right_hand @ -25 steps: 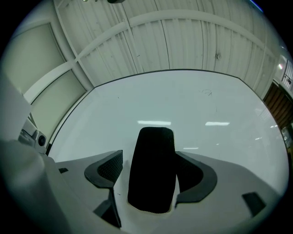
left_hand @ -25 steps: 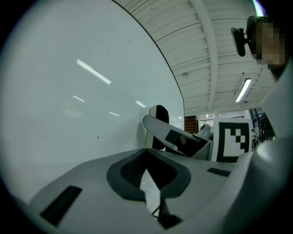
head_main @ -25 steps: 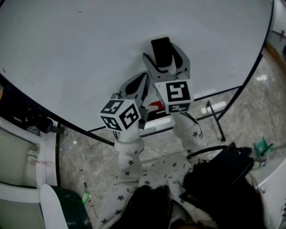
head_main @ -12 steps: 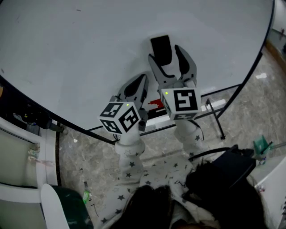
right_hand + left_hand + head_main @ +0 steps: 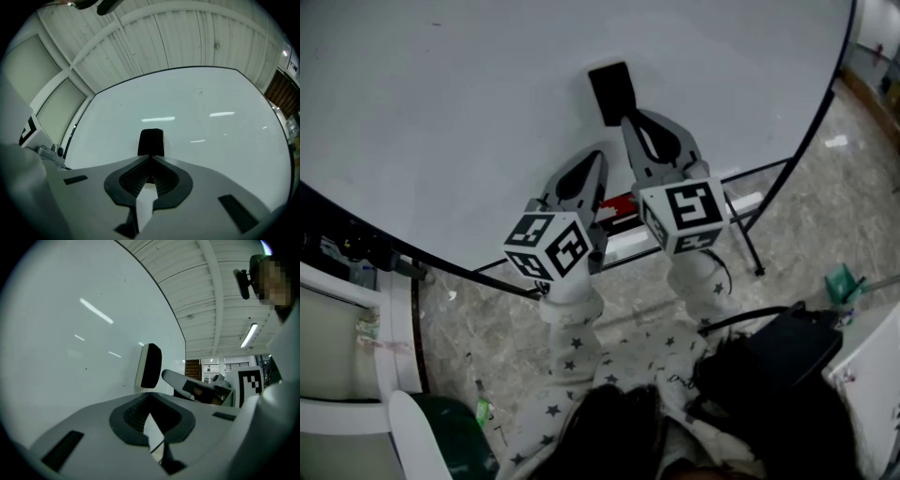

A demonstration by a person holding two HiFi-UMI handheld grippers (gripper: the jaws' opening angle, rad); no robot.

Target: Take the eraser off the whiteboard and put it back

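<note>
The black eraser (image 5: 611,92) clings to the whiteboard (image 5: 441,112); the right gripper view has this eraser (image 5: 151,140) straight ahead, just past the fingertips. My right gripper (image 5: 630,120) sits just below the eraser. Its jaws are closing and meet at the tips with nothing between them (image 5: 151,157). My left gripper (image 5: 598,156) hangs lower and to the left, shut and empty, pointing at the board. In the left gripper view the eraser (image 5: 151,365) stands out from the board in side profile, with the right gripper (image 5: 172,376) just under it.
The board's lower ledge holds a red thing (image 5: 623,208). The stand's dark legs (image 5: 748,239) run down to the stone floor at the right. A black bag (image 5: 778,349) lies near the person's body. White frames (image 5: 356,314) stand at the left.
The right gripper's jaws, open around the eraser a second ago, have drawn back off it and come together. The eraser stays on the board. The left gripper has kept still.
</note>
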